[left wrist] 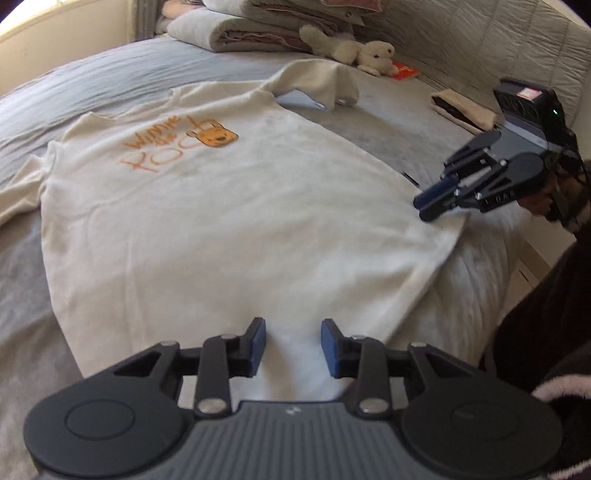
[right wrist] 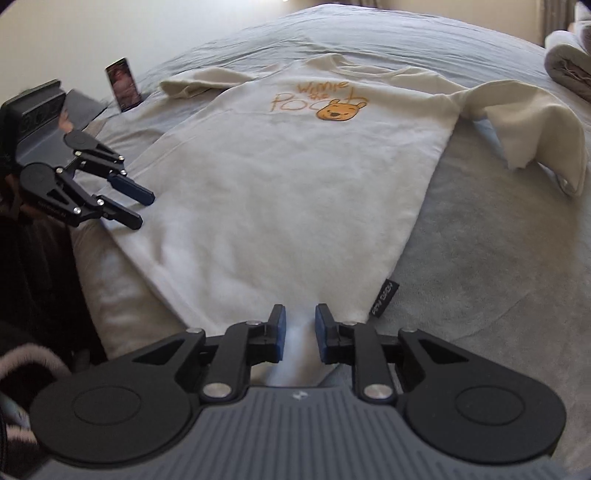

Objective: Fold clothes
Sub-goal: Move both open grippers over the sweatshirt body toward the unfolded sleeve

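A cream short-sleeved cotton T-shirt [left wrist: 221, 221] lies spread face up on a bed, its chest printed with orange handwriting and a small orange bear face [right wrist: 338, 112]. Its hem faces the person; the collar points away. One sleeve [right wrist: 535, 122] is rumpled and stands up in a fold; the other lies flat. A small black fabric label [right wrist: 386, 297] sticks out from the side seam near the hem.

The left gripper [left wrist: 293, 345] hovers at one hem corner, its blue-padded fingers [left wrist: 258, 343] partly apart with cloth showing in the gap; the pads do not press on it. The right gripper [right wrist: 299, 332] is at the other hem corner, its fingers [right wrist: 277, 332] also partly apart, a ridge of cloth rising between them without being clamped.

The bed is covered by a pale grey-blue sheet [left wrist: 110, 77], lightly wrinkled. At the far end sit folded grey blankets [left wrist: 236, 31], a white plush toy animal [left wrist: 354, 50], a flat orange item [left wrist: 404, 70] and a folded cream-and-black garment [left wrist: 461, 109] beside a quilted grey headboard [left wrist: 480, 44]. A plain cream wall [right wrist: 129, 26] lies beyond the bed. A dark sleeve [left wrist: 546, 302] of the person shows at the edge.
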The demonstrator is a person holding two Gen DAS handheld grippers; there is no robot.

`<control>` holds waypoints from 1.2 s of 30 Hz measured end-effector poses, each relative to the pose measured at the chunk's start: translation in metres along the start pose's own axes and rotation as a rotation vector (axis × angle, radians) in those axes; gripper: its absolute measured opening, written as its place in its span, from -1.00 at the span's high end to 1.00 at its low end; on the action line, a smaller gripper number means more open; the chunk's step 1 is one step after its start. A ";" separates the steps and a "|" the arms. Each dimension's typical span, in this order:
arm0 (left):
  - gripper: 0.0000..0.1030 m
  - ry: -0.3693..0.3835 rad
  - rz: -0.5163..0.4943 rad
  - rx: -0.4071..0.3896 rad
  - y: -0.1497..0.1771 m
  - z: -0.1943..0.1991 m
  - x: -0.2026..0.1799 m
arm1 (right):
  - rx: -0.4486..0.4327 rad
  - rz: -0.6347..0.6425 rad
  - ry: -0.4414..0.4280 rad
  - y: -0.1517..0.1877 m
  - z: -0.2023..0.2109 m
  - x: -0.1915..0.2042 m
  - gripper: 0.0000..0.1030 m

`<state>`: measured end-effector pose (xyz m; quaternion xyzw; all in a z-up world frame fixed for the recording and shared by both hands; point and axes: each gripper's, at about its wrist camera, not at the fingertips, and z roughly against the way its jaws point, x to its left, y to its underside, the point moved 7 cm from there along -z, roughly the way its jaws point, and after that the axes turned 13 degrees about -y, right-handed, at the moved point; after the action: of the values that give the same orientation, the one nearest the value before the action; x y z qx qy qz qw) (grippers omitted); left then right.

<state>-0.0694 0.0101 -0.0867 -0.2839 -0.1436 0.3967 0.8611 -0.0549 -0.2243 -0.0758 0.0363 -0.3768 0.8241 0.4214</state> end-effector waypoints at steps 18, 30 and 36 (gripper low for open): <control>0.36 0.144 0.135 0.033 0.020 0.032 0.044 | -0.093 0.157 -0.173 -0.034 -0.021 0.064 0.33; 0.32 0.163 0.014 0.074 0.034 0.042 0.030 | 0.094 0.277 -0.234 -0.027 -0.041 0.083 0.34; 0.06 0.149 0.146 -0.113 -0.008 0.058 0.056 | -0.022 0.204 -0.142 -0.053 -0.024 0.059 0.18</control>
<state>-0.0561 0.0708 -0.0341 -0.3704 -0.0802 0.4274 0.8208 -0.0482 -0.1502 -0.0395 0.0512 -0.4166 0.8538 0.3079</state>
